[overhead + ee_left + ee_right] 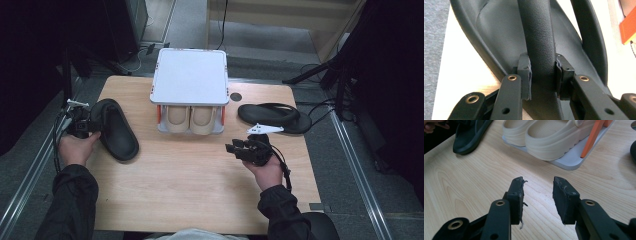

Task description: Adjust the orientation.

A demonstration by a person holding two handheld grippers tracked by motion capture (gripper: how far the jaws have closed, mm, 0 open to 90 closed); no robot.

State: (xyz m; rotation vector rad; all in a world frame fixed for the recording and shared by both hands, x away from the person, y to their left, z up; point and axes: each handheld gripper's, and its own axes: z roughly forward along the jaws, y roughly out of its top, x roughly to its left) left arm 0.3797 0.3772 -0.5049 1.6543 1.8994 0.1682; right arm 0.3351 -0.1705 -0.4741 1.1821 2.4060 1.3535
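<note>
A black sandal (117, 132) lies at the table's left side, toe toward the front. My left gripper (92, 122) reaches it from the left. In the left gripper view its pads (525, 75) press on both sides of the sandal's strap (537, 32), so my left gripper (543, 72) is shut on it. A second black sandal (272, 116) lies at the back right. My right gripper (231, 146) hovers in front of it over bare wood, and my right gripper (537, 192) is open with nothing between its fingers.
A white two-level shoe rack (190, 75) stands at the back middle, with a pair of beige clogs (192, 119) on its lower shelf and orange side posts (594, 135). The wooden table (190, 190) has a round cable hole (235, 96) near the rack.
</note>
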